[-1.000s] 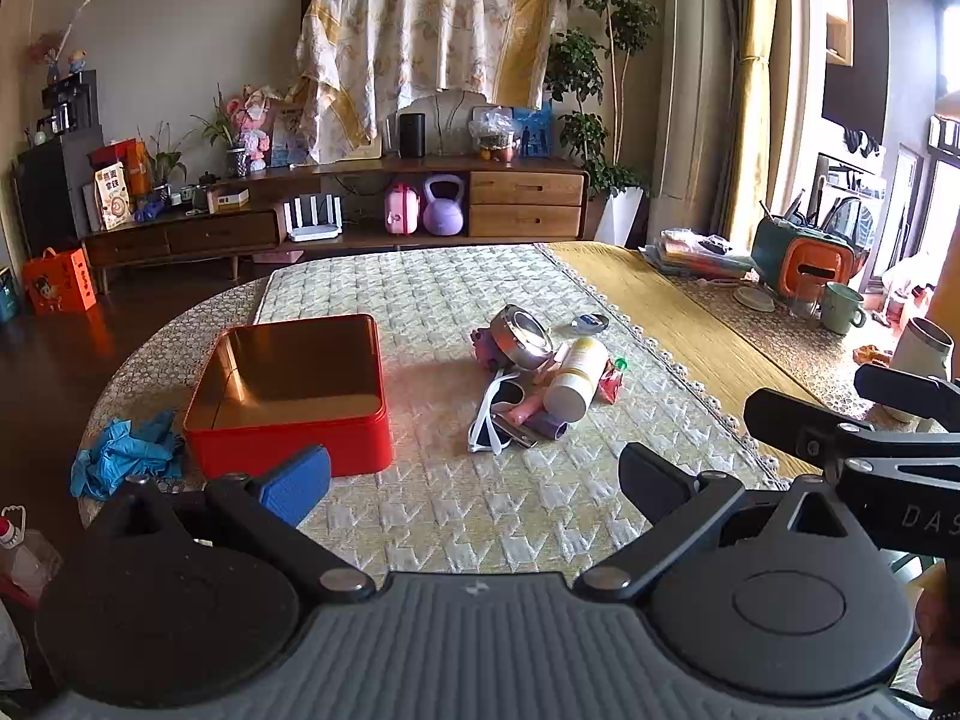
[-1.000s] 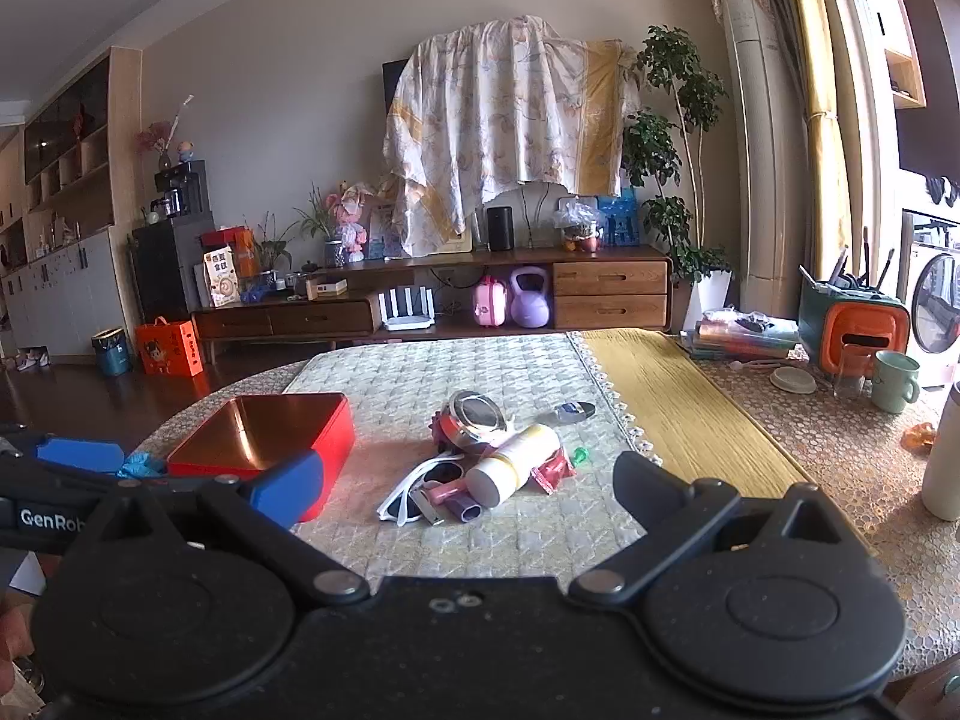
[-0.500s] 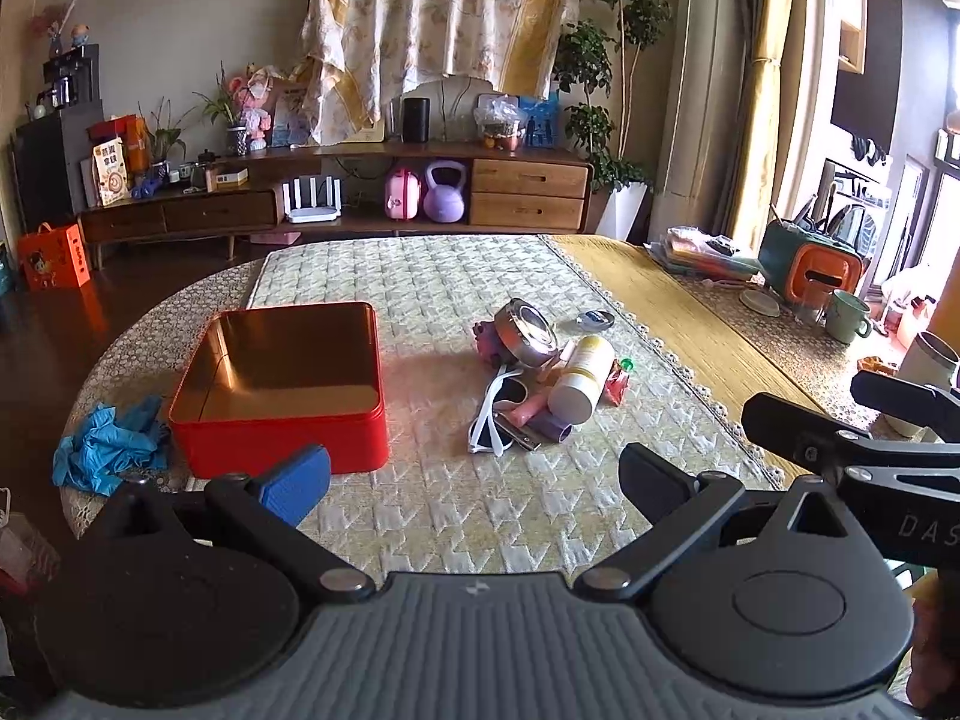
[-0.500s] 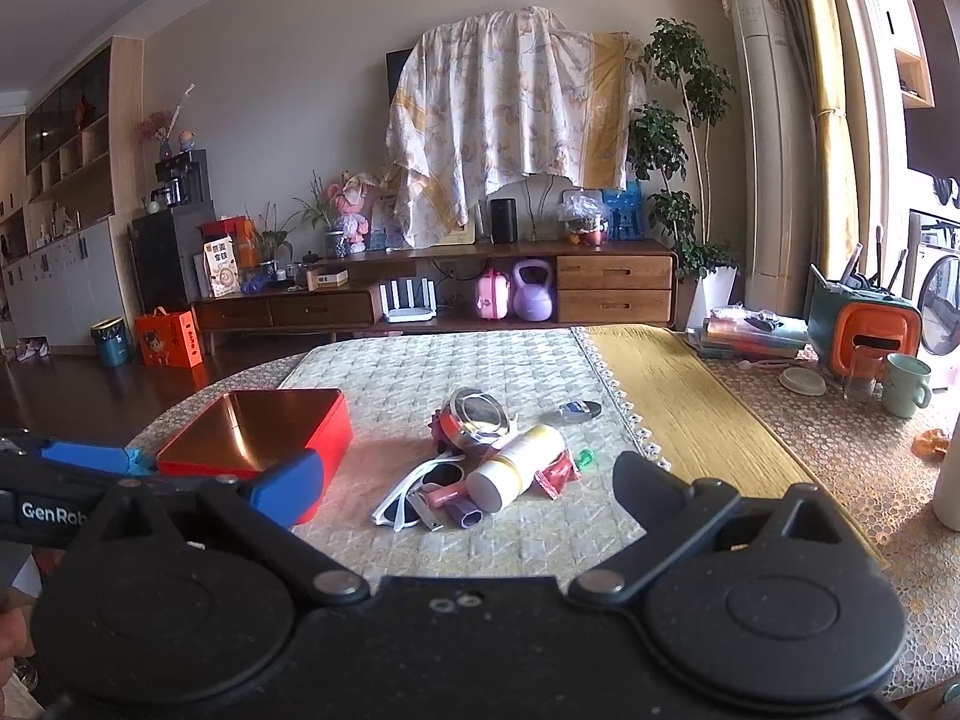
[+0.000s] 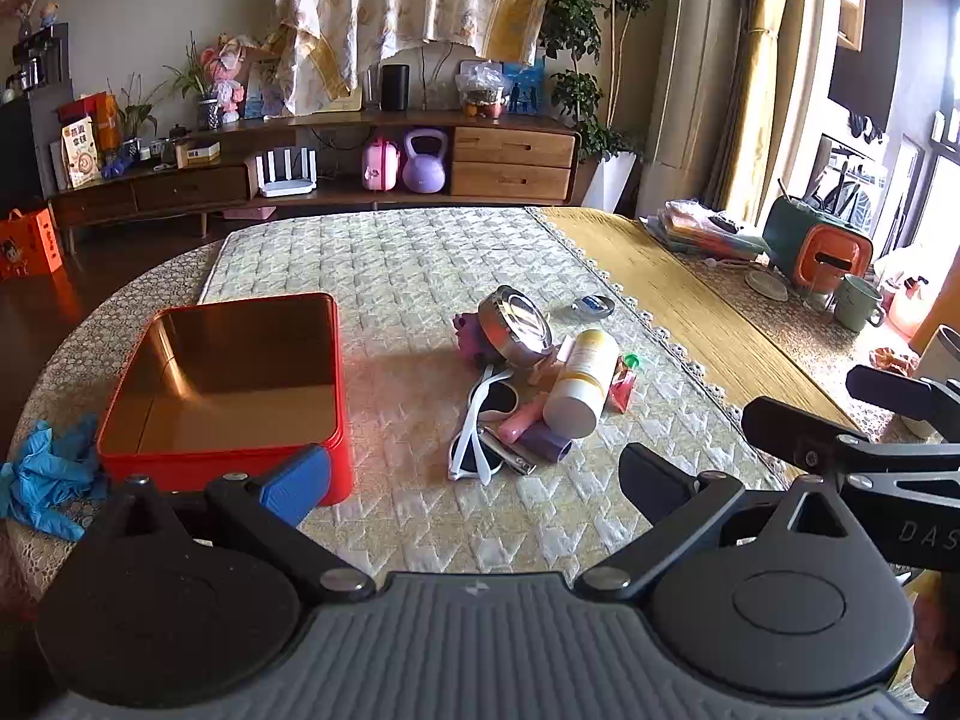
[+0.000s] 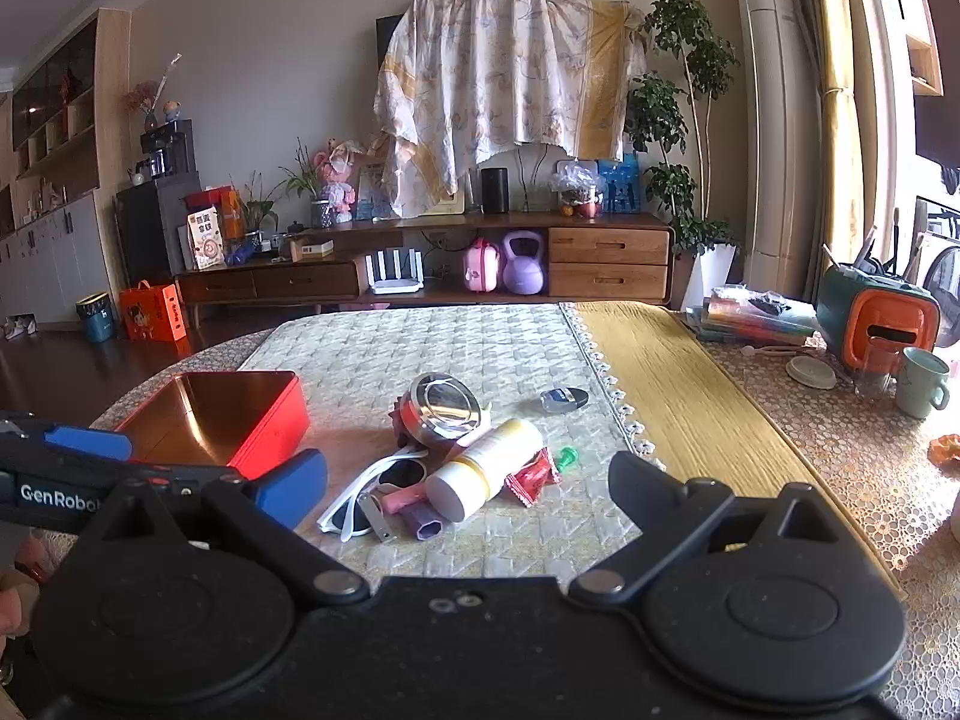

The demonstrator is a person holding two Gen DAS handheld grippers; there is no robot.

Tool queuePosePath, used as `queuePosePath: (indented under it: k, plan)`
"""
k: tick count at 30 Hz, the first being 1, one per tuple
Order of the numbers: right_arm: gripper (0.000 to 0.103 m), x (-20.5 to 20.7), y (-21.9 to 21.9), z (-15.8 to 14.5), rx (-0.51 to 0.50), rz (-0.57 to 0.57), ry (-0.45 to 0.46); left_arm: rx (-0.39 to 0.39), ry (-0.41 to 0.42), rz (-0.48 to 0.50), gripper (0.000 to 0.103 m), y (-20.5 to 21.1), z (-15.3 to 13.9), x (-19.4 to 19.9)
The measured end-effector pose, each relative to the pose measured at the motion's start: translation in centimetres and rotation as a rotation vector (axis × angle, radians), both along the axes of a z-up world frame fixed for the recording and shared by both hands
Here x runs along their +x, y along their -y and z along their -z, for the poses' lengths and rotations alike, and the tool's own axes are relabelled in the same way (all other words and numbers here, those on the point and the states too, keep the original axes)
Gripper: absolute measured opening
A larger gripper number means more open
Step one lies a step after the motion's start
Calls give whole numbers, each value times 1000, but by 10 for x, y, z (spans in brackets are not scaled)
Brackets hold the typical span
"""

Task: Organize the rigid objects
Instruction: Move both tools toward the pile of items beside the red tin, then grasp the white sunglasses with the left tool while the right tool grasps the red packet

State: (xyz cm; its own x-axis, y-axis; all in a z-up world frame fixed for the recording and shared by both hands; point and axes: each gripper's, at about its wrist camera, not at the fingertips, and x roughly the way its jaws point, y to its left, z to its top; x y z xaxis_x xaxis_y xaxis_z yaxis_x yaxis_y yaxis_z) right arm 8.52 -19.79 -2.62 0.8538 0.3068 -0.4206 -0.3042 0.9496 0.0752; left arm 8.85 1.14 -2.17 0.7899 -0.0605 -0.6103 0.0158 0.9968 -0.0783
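Note:
An open red tin box (image 5: 228,378) sits on the quilted mat, also in the right wrist view (image 6: 222,414). Right of it lies a pile: a round metal tin (image 5: 516,327), a white and yellow bottle (image 5: 582,381), white sunglasses (image 5: 486,426), a pink tube (image 5: 522,420), a purple piece (image 5: 543,441) and a red packet (image 5: 621,387). My left gripper (image 5: 474,480) is open and empty, near the mat's front edge. My right gripper (image 6: 468,480) is open and empty, just short of the pile (image 6: 462,462). The right gripper's fingers (image 5: 798,432) show at the right of the left view.
A small dark lid (image 5: 593,305) lies behind the pile. Blue gloves (image 5: 48,480) lie left of the box. A yellow runner (image 5: 678,300), a green mug (image 5: 855,303), an orange and green container (image 5: 822,246) and stacked papers (image 5: 702,228) occupy the table's right side.
Both grippers have moved forward and slightly lower toward the box and pile, which now look larger. Both stay open; nothing on the table has moved.

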Motion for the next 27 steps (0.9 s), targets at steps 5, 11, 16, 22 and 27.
queuePosePath:
  k: [5, 11, 16, 22, 27]
  plan:
    - [100, 23, 5, 7, -21, -13, -32, 13, -11, -12, 103, 2, 7, 26]
    - [98, 51, 15, 19, -72, -48, -65, 12, -16, -14, 103, 3, 18, 52]
    - [97, 74, 20, 34, -99, -79, -115, -5, -35, -10, 103, 4, 29, 71]
    - [96, 106, 20, 41, -115, -87, -143, 54, -54, -11, 103, 12, 49, 99]
    - [86, 139, 21, 59, -148, -128, -189, 70, -73, -2, 103, 12, 67, 120]
